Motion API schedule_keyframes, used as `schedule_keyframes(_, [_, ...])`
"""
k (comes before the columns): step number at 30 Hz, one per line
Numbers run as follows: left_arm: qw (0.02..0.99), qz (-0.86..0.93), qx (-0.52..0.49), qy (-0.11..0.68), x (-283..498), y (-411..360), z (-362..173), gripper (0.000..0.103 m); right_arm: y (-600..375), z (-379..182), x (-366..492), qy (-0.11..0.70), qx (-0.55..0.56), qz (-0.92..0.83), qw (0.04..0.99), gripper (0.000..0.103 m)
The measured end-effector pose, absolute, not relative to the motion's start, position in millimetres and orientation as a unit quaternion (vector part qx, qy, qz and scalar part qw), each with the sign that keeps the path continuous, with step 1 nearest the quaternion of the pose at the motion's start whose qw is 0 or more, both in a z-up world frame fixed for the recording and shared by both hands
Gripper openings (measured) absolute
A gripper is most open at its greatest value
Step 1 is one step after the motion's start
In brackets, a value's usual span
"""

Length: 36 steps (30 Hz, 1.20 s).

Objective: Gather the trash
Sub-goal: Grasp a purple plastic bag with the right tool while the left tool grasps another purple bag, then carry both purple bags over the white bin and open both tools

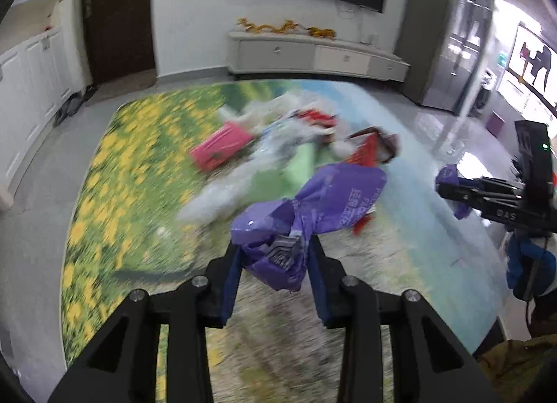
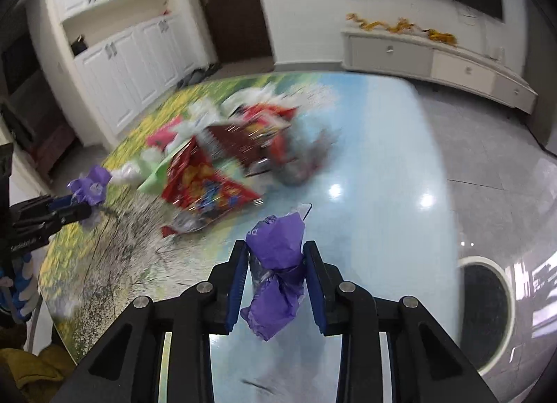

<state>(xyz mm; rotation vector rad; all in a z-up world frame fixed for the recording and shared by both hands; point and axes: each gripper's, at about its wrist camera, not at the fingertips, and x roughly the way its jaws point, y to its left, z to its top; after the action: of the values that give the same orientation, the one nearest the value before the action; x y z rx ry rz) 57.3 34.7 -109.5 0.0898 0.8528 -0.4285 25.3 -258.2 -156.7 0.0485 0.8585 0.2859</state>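
My left gripper (image 1: pixel 275 249) is shut on a crumpled purple wrapper (image 1: pixel 306 204) held above the table. My right gripper (image 2: pixel 275 256) is shut on another purple wrapper (image 2: pixel 275 274); it also shows at the right of the left wrist view (image 1: pixel 449 190). A pile of trash lies mid-table: a pink packet (image 1: pixel 219 148), clear plastic (image 1: pixel 243 176), a red snack bag (image 2: pixel 202 180), a dark brown packet (image 2: pixel 240 141) and a green sheet (image 2: pixel 156 173). The left gripper shows at the left of the right wrist view (image 2: pixel 83 208).
The round table (image 2: pixel 383 194) has a flower-field print. A white-rimmed bin (image 2: pixel 487 312) stands on the floor at the right. White cabinets (image 2: pixel 115 58), a TV console (image 1: pixel 313 54) and a dark door (image 1: pixel 118 13) line the walls.
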Motion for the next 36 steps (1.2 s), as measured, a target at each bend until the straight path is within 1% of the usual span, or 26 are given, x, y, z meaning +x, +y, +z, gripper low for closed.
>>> schedule_keyframes(4, [0.867, -0.294, 0.066, 0.398, 68, -44, -89, 0.034, -317, -145, 13, 0.391, 0.056, 0.080, 0.915, 0.030])
schedule_keyframes(8, [0.839, -0.356, 0.091, 0.402, 83, -131, -85, 0.034, -396, -147, -8, 0.379, 0.103, -0.003, 0.920, 0.031])
schedule_keyframes(14, [0.791, -0.418, 0.118, 0.431, 112, -272, -102, 0.036, -499, -173, -28, 0.392, 0.160, -0.094, 0.901, 0.031])
schedule_keyframes(16, [0.779, -0.427, 0.120, 0.443, 117, -306, -110, 0.037, -523, -186, -28, 0.398, 0.177, -0.107, 0.894, 0.031])
schedule_keyframes(17, [0.773, -0.431, 0.116, 0.451, 120, -320, -115, 0.038, -532, -191, -27, 0.400, 0.187, -0.109, 0.891, 0.033])
schedule_keyframes(19, [0.755, -0.444, 0.103, 0.471, 131, -349, -127, 0.041, -551, -201, -20, 0.408, 0.201, -0.117, 0.883, 0.033])
schedule_keyframes(20, [0.751, -0.447, 0.099, 0.476, 136, -358, -133, 0.047, -559, -208, -17, 0.414, 0.204, -0.124, 0.879, 0.038])
schedule_keyframes(21, [0.746, -0.449, 0.092, 0.483, 140, -367, -138, 0.054, -563, -211, -16, 0.416, 0.206, -0.128, 0.876, 0.040])
schedule_keyframes(22, [0.743, -0.452, 0.087, 0.487, 141, -371, -140, 0.057, -566, -215, -15, 0.419, 0.208, -0.135, 0.874, 0.044])
schedule_keyframes(23, [0.739, -0.455, 0.081, 0.491, 142, -375, -141, 0.057, -570, -219, -15, 0.422, 0.209, -0.145, 0.870, 0.045])
schedule_keyframes(25, [0.736, -0.460, 0.075, 0.492, 140, -372, -139, 0.058, -576, -220, -20, 0.422, 0.213, -0.156, 0.867, 0.045])
schedule_keyframes(28, [0.748, -0.450, 0.092, 0.479, 133, -363, -135, 0.058, -577, -217, -26, 0.414, 0.219, -0.163, 0.869, 0.045])
schedule_keyframes(32, [0.764, -0.441, 0.098, 0.461, 118, -336, -123, 0.058, -564, -203, -29, 0.397, 0.219, -0.156, 0.877, 0.045])
schedule_keyframes(36, [0.783, -0.429, 0.114, 0.436, 98, -304, -109, 0.058, -534, -176, -28, 0.378, 0.199, -0.128, 0.895, 0.045])
